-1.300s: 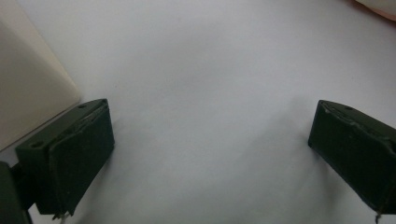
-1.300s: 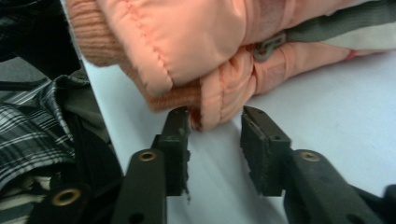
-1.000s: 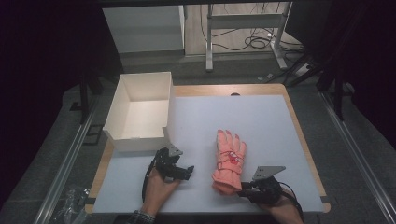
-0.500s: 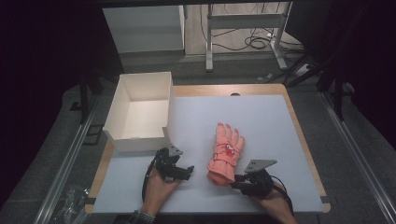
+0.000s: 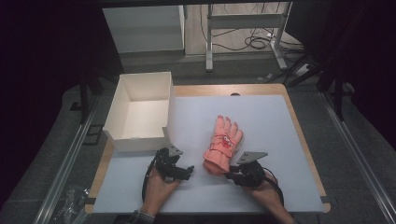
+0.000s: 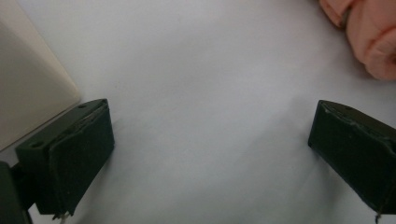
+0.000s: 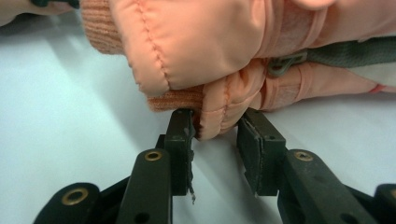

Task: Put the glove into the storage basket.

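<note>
The right gripper pinches a fold of the padded cuff of the salmon-pink quilted winter glove, its jaws narrowed on the fabric, low against the pale grey surface; judged from that low edge grip, the hold suits dragging or lifting the glove by its cuff. The left gripper hovers with jaws wide and empty, between the glove and the open white cardboard box, perhaps ready to help. The right gripper view reveals the pinch; the high view instead shows the glove lying flat, fingers pointing away, just right of the box.
</note>
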Demonstrator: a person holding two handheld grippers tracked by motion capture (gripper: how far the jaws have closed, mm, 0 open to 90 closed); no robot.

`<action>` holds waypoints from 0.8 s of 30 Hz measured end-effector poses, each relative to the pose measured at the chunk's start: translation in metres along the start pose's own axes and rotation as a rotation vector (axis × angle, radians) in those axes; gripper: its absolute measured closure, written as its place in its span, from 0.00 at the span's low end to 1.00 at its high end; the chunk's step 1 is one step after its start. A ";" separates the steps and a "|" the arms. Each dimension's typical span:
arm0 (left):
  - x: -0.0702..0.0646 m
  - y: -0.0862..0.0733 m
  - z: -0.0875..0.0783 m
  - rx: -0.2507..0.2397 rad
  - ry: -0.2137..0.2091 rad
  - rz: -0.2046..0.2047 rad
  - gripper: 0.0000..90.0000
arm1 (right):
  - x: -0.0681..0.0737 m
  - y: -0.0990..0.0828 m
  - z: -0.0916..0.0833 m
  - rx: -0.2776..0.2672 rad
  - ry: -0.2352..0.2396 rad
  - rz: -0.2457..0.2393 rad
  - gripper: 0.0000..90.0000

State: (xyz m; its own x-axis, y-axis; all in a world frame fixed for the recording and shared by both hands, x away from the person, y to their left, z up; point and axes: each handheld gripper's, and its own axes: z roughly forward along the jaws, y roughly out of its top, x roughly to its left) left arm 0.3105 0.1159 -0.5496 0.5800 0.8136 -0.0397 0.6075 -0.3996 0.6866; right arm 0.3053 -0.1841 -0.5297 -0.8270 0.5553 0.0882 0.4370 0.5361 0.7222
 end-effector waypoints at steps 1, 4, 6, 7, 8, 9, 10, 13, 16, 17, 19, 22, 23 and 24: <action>0.000 0.000 0.000 0.000 0.000 0.001 0.01 | 0.000 0.001 0.001 -0.001 -0.004 -0.002 0.72; 0.000 0.000 0.000 0.000 0.000 0.000 0.01 | -0.002 0.006 0.006 -0.001 -0.016 -0.011 0.72; 0.000 0.000 0.000 0.000 0.000 0.000 0.01 | -0.003 0.009 0.009 -0.001 -0.027 -0.017 0.72; 0.000 0.000 0.000 0.000 0.000 0.000 0.01 | -0.003 0.010 0.010 -0.001 -0.028 -0.019 0.72; 0.000 0.000 0.000 0.000 0.000 0.000 0.01 | -0.004 0.012 0.012 -0.001 -0.033 -0.023 0.72; 0.000 0.000 0.000 0.000 0.000 0.000 0.01 | -0.004 0.014 0.013 0.000 -0.037 -0.026 0.71; 0.000 0.000 0.000 0.000 0.000 0.000 0.01 | -0.005 0.015 0.015 -0.001 -0.041 -0.030 0.71; 0.000 0.000 0.000 0.000 0.000 0.000 0.01 | -0.006 0.020 0.020 -0.002 -0.054 -0.035 0.71; 0.000 0.000 0.000 0.000 0.000 0.000 0.01 | -0.007 0.024 0.024 0.000 -0.062 -0.038 0.71; 0.000 0.000 0.000 0.000 0.000 0.000 0.01 | -0.007 0.025 0.026 -0.002 -0.066 -0.038 0.71; 0.000 0.000 0.000 0.000 0.000 0.000 0.01 | -0.008 0.028 0.029 -0.001 -0.073 -0.042 0.71; 0.000 0.000 0.000 0.000 0.000 0.000 0.01 | -0.007 0.032 0.033 0.002 -0.080 -0.051 0.70; 0.000 0.000 0.000 0.000 0.001 0.001 0.01 | -0.007 0.033 0.034 0.003 -0.082 -0.053 0.70; 0.000 0.000 0.000 0.000 0.001 0.001 0.01 | -0.007 0.033 0.035 0.002 -0.080 -0.057 0.69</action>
State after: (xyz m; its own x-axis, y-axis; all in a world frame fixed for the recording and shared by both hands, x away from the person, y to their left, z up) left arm 0.3105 0.1158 -0.5496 0.5799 0.8138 -0.0388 0.6073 -0.4000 0.6864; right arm 0.3377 -0.1482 -0.5300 -0.8196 0.5729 -0.0077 0.3912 0.5692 0.7232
